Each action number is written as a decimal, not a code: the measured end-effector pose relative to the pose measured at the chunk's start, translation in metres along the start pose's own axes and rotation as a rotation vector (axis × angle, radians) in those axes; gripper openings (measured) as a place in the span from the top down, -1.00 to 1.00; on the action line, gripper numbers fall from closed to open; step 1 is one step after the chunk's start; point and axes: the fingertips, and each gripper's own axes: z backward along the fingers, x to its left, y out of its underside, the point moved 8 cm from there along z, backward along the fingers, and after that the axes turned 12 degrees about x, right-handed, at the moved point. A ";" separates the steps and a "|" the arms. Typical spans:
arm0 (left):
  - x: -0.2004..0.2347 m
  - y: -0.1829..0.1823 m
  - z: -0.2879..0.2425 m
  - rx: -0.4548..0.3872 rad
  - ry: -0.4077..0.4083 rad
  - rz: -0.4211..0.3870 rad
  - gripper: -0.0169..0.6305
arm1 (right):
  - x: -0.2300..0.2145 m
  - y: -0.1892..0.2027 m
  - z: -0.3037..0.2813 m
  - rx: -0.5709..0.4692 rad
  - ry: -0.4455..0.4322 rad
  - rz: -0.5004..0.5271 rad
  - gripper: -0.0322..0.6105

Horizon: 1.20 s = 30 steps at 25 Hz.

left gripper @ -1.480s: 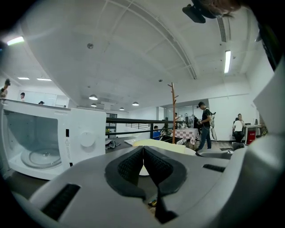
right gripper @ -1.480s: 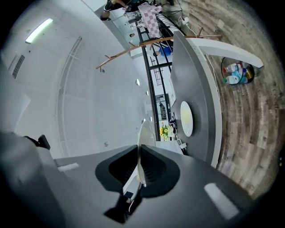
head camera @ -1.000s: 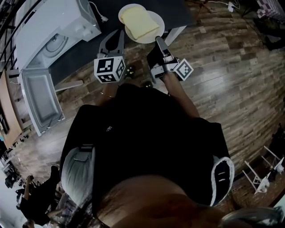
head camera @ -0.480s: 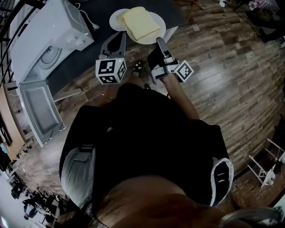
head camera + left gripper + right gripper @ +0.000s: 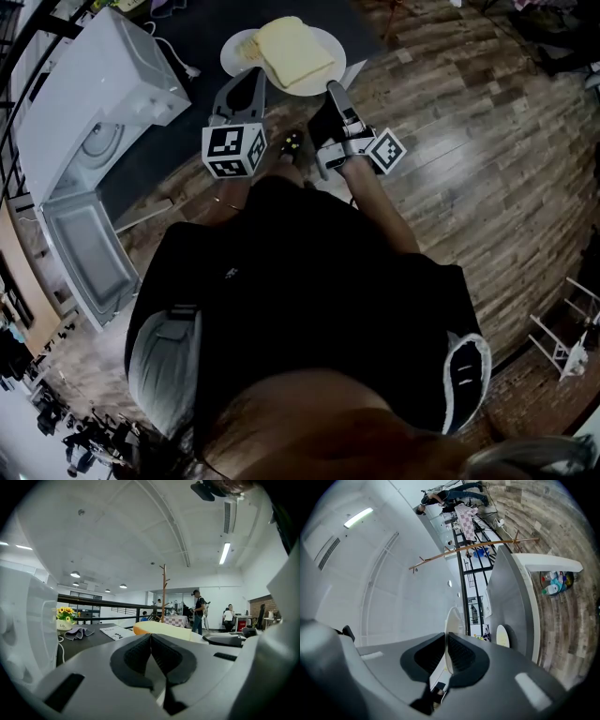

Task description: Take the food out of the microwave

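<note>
We see the right gripper (image 5: 446, 634) with its 2 dark pads (image 5: 430, 656) pressed on the thin rim of a white plate (image 5: 452, 618), which shows edge-on and rises out from between them. The whole scene is rolled sideways for us: the wooden floor (image 5: 567, 536) fills the right side, and the white ceiling with a strip light (image 5: 358, 517) fills the left. Just beyond the plate lies a dark table top (image 5: 508, 597). A cluster of bottles (image 5: 555, 582) stands on the floor beside it, and a wooden coat stand (image 5: 473, 546) crosses the middle. People (image 5: 450, 494) stand far off at the top, too small for us to tell more.
</note>
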 end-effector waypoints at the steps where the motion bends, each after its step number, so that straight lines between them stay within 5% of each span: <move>1: 0.001 -0.001 -0.003 0.001 0.004 -0.001 0.93 | -0.001 -0.002 -0.001 -0.003 0.001 0.001 0.85; 30: 0.016 -0.013 -0.075 0.062 0.046 -0.003 0.93 | -0.031 -0.051 -0.026 -0.066 0.034 -0.031 0.85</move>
